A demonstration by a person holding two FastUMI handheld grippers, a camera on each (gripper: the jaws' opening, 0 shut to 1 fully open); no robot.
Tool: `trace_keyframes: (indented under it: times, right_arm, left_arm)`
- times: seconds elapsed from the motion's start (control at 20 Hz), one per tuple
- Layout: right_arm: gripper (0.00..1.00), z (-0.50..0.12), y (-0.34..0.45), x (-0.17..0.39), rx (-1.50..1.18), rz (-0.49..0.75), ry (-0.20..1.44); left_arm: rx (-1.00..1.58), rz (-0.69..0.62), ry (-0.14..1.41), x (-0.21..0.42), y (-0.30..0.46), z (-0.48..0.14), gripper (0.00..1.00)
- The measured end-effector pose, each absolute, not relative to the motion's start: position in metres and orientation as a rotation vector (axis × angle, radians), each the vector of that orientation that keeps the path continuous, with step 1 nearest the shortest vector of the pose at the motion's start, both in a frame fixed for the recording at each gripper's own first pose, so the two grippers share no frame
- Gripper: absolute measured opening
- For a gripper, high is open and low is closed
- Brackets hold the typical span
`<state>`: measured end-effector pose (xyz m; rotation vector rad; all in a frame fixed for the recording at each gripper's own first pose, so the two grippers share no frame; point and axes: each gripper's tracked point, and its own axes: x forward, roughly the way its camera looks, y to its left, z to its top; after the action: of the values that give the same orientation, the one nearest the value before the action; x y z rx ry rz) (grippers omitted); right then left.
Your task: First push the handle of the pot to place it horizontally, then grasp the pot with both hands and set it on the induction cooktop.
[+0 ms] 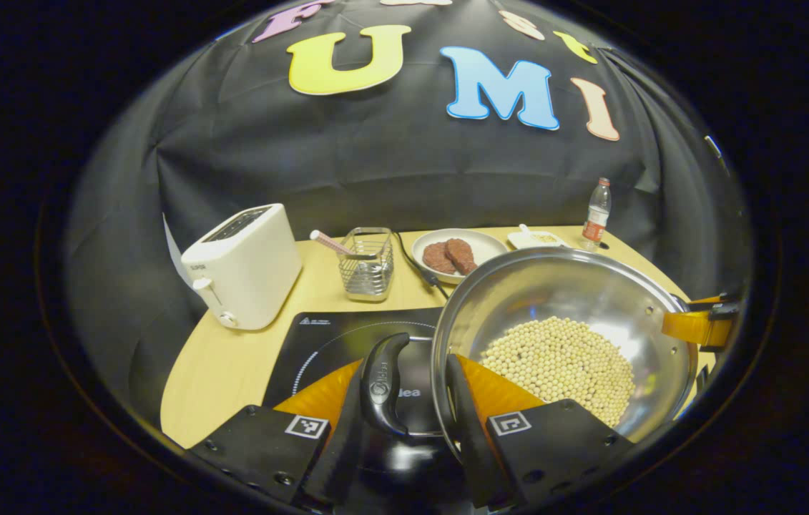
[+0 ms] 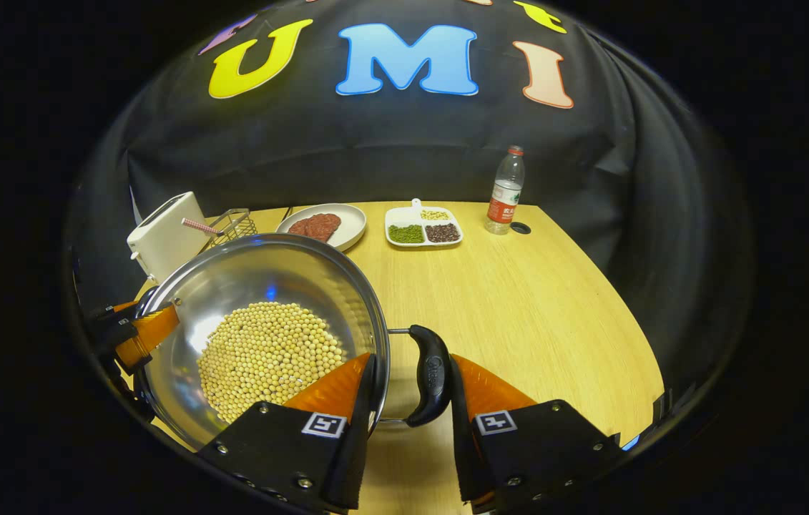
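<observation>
Left gripper view, L to R: white toaster (image 1: 243, 265) on the wooden table (image 1: 232, 365), then a wire basket (image 1: 367, 262) w/ a pink-striped stick leaning in it, then a black cord beside a white plate (image 1: 456, 252) of two reddish patties. Further R a small white dish and a plastic bottle (image 1: 596, 214) at the table's back edge. Black induction cooktop (image 1: 347, 343) sits in front of the toaster and basket. Steel pot (image 1: 565, 336), holding pale soybeans (image 1: 561, 365), overlaps the cooktop's R part; can't tell if it's touching the cooktop or held above it. Left gripper (image 1: 415, 390) has its fingers narrow, one each side of the pot's near black handle (image 1: 384, 383), pressing it. At far R, the other gripper's fingers meet the pot's far rim.

Right gripper view, L to R: left gripper (image 2: 143, 329) at the pot's far side, toaster (image 2: 164, 236) and basket behind the pot (image 2: 268, 329). Soybeans (image 2: 268, 354) fill the bottom. Right gripper (image 2: 411, 383) has a narrow gap, fingers straddling the black loop handle (image 2: 433, 372); R finger touches it, L finger lies agst the pot rim, so a firm two-sided clamp on the handle isn't certain. Plate (image 2: 325, 223) w/ patties, then a divided tray (image 2: 423, 229) of green, dark and yellow beans, then the bottle (image 2: 505, 192) w/ its cap beside it. Bare table (image 2: 554, 322) to the R.
</observation>
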<state>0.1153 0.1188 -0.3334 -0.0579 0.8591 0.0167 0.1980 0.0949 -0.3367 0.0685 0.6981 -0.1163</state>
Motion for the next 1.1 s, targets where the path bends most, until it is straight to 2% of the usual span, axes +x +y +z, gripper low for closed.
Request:
trace_keyframes:
  times: [0.15, 0.2, 0.3, 0.35, 0.4, 0.55, 0.65, 0.7, 0.75, 0.9, 0.95, 1.05, 1.1]
  right_arm:
    - [0.51, -0.333, 0.14, 0.115, -0.067, 0.039, 0.859]
    - [0.51, -0.333, 0.148, 0.115, -0.07, 0.048, 0.857]
    - [0.51, -0.334, 0.162, 0.116, -0.071, 0.067, 0.858]
    - [0.51, -0.334, 0.169, 0.117, -0.071, 0.076, 0.861]
    - [0.51, -0.335, 0.175, 0.118, -0.07, 0.084, 0.861]
    - [0.51, -0.335, 0.192, 0.122, -0.074, 0.105, 0.857]
    - [0.51, -0.334, 0.201, 0.126, -0.074, 0.117, 0.85]
    - [0.51, -0.335, 0.205, 0.128, -0.074, 0.123, 0.849]
    - [0.51, -0.337, 0.209, 0.129, -0.075, 0.128, 0.851]
    - [0.51, -0.34, 0.222, 0.134, -0.069, 0.139, 0.85]
    - [0.51, -0.34, 0.226, 0.135, -0.067, 0.142, 0.845]
    - [0.51, -0.342, 0.234, 0.137, -0.068, 0.152, 0.842]
    - [0.51, -0.344, 0.238, 0.139, -0.068, 0.158, 0.843]
  left_arm:
    - [0.062, -0.091, 0.705, 0.195, 0.119, -0.339, 0.63]
    - [0.062, -0.086, 0.708, 0.193, 0.128, -0.339, 0.67]
    - [0.06, -0.069, 0.71, 0.193, 0.143, -0.339, 0.67]
    - [0.062, -0.061, 0.71, 0.193, 0.149, -0.338, 0.63]
    - [0.065, -0.054, 0.711, 0.194, 0.158, -0.34, 0.67]
    - [0.064, -0.037, 0.715, 0.198, 0.177, -0.342, 0.67]
    - [0.062, -0.03, 0.719, 0.201, 0.187, -0.344, 0.63]
    - [0.064, -0.028, 0.721, 0.202, 0.191, -0.345, 0.68]
    - [0.068, -0.024, 0.721, 0.204, 0.196, -0.346, 0.63]
    - [0.074, -0.013, 0.729, 0.21, 0.209, -0.351, 0.63]
    - [0.071, -0.01, 0.729, 0.211, 0.213, -0.351, 0.67]
    - [0.069, -0.003, 0.732, 0.214, 0.22, -0.354, 0.63]
    - [0.069, 0.0, 0.734, 0.215, 0.224, -0.357, 0.68]
